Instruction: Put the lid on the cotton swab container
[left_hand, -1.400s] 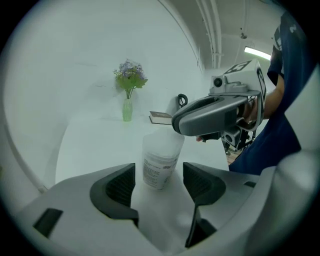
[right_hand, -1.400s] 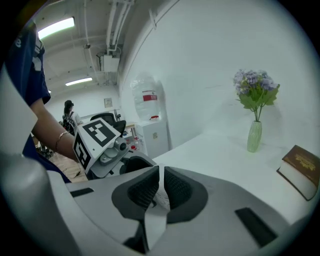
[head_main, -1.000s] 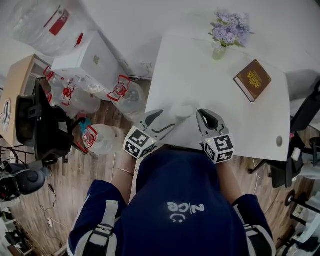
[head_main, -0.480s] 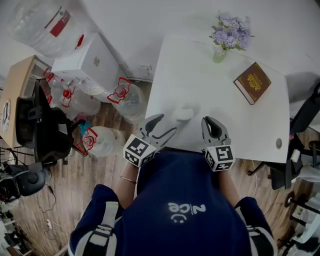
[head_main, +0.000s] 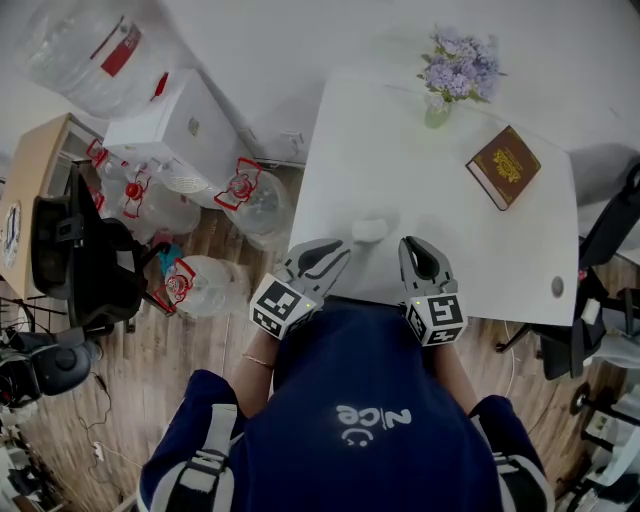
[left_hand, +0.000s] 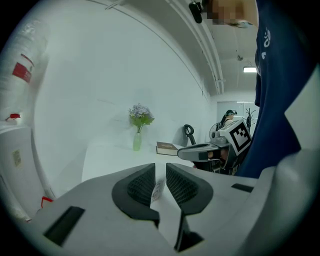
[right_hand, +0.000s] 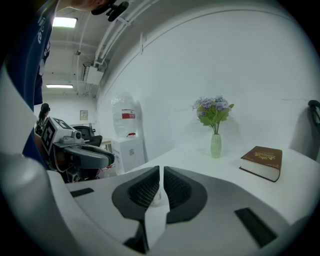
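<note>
Small white cotton swab container (head_main: 368, 229), untouched — left gripper (head_main: 342, 247) narrowing, empty; right gripper (head_main: 409, 243) closed.

Smooth matt white table (head_main: 420, 200), wood-plank floor (head_main: 190, 350), clear plastic water jugs (head_main: 258, 205)

White table (head_main: 400, 150) — book (head_main: 504, 161), vase (head_main: 437, 104), container (head_main: 368, 229)

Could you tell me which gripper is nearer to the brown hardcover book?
Right. The brown hardcover book lies beyond the right gripper and to its right; the left gripper, jaws just narrowed and empty, is farther left.
</note>
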